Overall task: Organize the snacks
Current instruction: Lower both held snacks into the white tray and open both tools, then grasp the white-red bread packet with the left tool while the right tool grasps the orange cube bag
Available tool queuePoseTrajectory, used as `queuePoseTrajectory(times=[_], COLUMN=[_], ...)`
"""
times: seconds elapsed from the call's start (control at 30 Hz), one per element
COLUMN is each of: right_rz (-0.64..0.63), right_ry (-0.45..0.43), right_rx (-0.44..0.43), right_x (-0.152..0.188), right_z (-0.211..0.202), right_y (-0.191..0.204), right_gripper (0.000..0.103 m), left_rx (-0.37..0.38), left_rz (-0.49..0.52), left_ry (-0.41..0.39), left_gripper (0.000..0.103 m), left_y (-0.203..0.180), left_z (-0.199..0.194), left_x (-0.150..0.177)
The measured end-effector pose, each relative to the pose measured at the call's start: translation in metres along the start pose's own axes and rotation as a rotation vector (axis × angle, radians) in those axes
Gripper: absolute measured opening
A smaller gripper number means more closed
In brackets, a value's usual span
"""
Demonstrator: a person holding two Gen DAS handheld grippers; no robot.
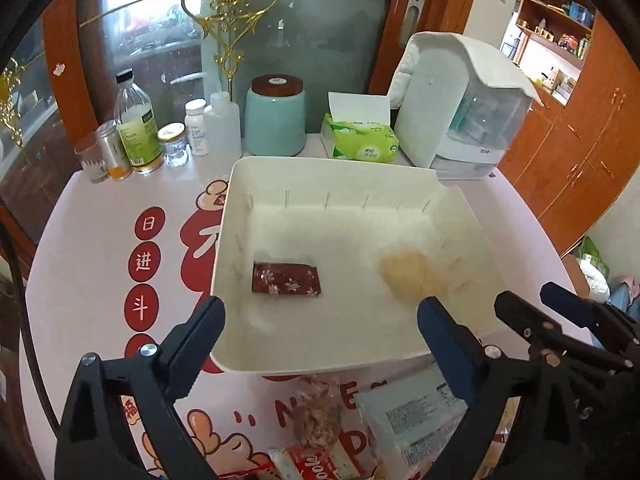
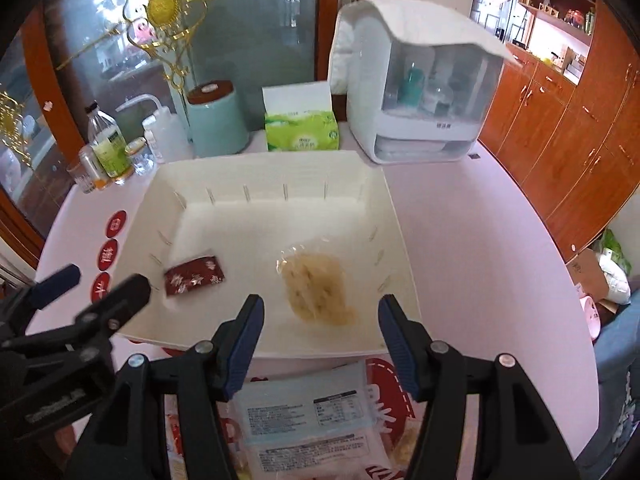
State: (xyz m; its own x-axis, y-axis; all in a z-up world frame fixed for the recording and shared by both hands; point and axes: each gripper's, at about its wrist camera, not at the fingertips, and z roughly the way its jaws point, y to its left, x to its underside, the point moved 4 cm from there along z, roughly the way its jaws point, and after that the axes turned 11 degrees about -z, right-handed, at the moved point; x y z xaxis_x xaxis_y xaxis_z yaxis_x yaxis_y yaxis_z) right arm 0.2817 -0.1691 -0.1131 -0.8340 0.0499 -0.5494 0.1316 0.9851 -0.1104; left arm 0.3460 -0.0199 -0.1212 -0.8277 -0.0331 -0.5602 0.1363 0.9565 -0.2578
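Note:
A white bin [image 1: 240,184] [image 2: 394,216] stands on the pink table. In it lie a dark red snack packet [image 1: 286,280] [image 2: 195,276] at the left and a clear bag of pale yellow snack [image 1: 404,274] [image 2: 316,290] at the right. My left gripper [image 1: 320,320] is open and empty over the bin's near rim. My right gripper [image 2: 320,312] is open and empty above the near rim by the yellow bag; it also shows in the left wrist view [image 1: 532,300]. Loose snack packs lie before the bin: a pale blue pack [image 1: 416,412] [image 2: 304,404], a clear nut bag [image 1: 320,420], a red-white pack [image 1: 316,464].
Along the table's back stand bottles and jars [image 1: 138,128], a teal canister [image 1: 275,116] [image 2: 216,120], a green tissue pack [image 1: 360,140] [image 2: 302,130] and a white cloth-covered appliance [image 1: 460,112] [image 2: 420,92]. Wooden cabinets [image 2: 560,128] are at the right; a glass door stands behind.

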Motion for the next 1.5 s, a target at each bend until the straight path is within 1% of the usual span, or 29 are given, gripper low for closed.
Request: queuePoseTrajectory(times=[0.17,0.3,0.47,0.6,0.63,0.73,0.83,0.9,1.07,1.17,1.27,1.33,1.5], right_rz=[0.052,0.090,0.118,0.091,0.082,0.038,0.011,-0.004,-0.031,-0.070,-0.106,-0.124,-0.153], right_ry=[-0.049,-0.104,-0.128,-0.140,-0.140,-0.139,-0.154,-0.176,-0.252,-0.243,-0.215,-0.185,-0.074], right_rx=[-0.051,-0.068,-0.104,-0.101,-0.101,-0.107,-0.140,-0.155,-0.190,-0.184,-0.191,-0.210,-0.218], right_x=[0.004,0.007,0.017,0.029,0.032,0.045,0.059,0.067,0.087,0.100,0.115,0.129,0.165], right_z=[-0.021,-0.042,-0.063,-0.078,-0.082,-0.097,-0.115,-0.129,-0.156,-0.158,-0.151,-0.143,-0.107], right_y=[-0.002,-0.003,-0.008,-0.011,-0.013,-0.015,-0.021,-0.027,-0.044,-0.050,-0.051,-0.049,-0.047], right_gripper=[0.060,0.060,0.060,0.060,0.060,0.060,0.060,0.062,0.067,0.067,0.067,0.067,0.067], left_rx=[0.003,0.013,0.016,-0.003,-0.006,-0.020,-0.050,-0.077,-0.126,-0.138,-0.160,-0.169,-0.180], left_rz=[0.015,-0.019,-0.024,-0.015,-0.025,-0.058,-0.084,-0.090,-0.107,-0.132,-0.160,-0.170,-0.167], left_ry=[-0.070,-0.105,-0.136,-0.183,-0.192,-0.187,-0.209,-0.223,-0.232,-0.209,-0.167,-0.116,-0.011], left_gripper=[0.096,0.096,0.096,0.096,0.096,0.096,0.096,0.096,0.096,0.096,0.096,0.096,0.096], left_y=[0.000,0.004,0.005,0.006,0.008,0.012,0.015,0.017,0.022,0.031,0.044,0.054,0.064], left_z=[-0.031,-0.055,-0.084,-0.114,-0.124,-0.149,-0.173,-0.192,-0.217,-0.221,-0.215,-0.203,-0.171], left_x=[0.000,-0.001,0.006,0.018,0.022,0.034,0.046,0.060,0.092,0.114,0.138,0.157,0.195])
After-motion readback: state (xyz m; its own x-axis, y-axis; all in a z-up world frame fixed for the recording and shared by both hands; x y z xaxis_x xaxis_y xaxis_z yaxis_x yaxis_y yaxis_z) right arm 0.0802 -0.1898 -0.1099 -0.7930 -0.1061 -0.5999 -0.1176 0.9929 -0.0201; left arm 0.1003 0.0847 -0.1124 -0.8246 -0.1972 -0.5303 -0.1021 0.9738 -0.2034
